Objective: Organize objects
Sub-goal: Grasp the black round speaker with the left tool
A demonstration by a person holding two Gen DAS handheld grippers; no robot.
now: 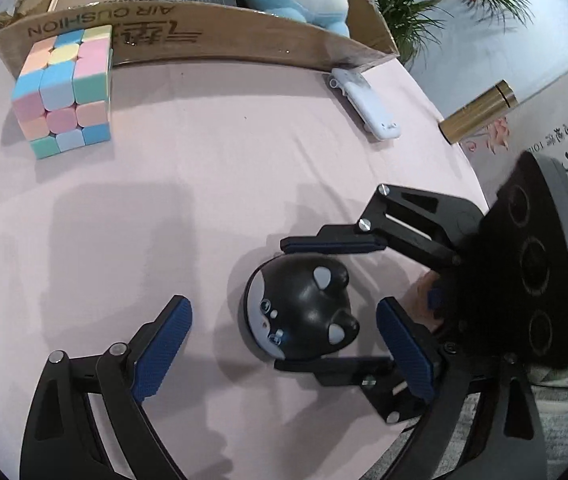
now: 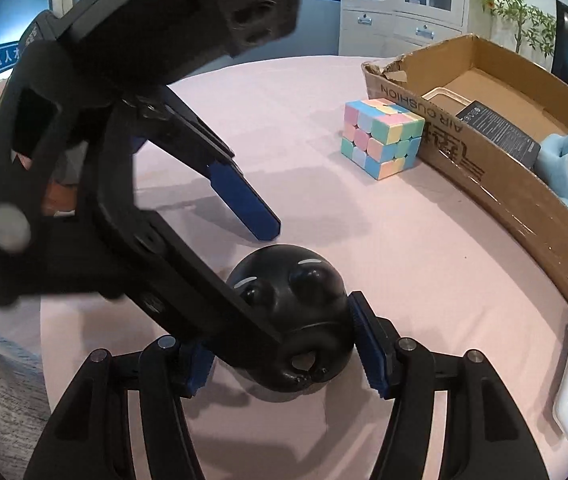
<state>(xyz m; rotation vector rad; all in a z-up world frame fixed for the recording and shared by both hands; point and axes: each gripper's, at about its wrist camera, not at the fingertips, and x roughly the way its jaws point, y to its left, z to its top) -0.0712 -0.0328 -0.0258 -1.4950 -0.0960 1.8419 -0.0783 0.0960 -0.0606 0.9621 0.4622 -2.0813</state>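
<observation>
step: right gripper [image 2: 284, 354] is clamping the black cat toy [image 2: 291, 320] on the pink table [image 2: 323, 120] | left gripper [image 1: 284, 344] is hanging open around it, not pressing | advice: keep the squeeze centred on the round body, lift straight | room: bare cloth toward the cardboard box [image 2: 503, 168]; cube [image 2: 381, 142] is standing beside its wall

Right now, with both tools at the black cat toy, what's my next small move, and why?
Probably lift the right tool a little. Its pads look pressed on both sides of the black cat toy, which still sits on the pink tablecloth. The left tool stands open around it, so back that one off before heading for the cardboard box.
</observation>
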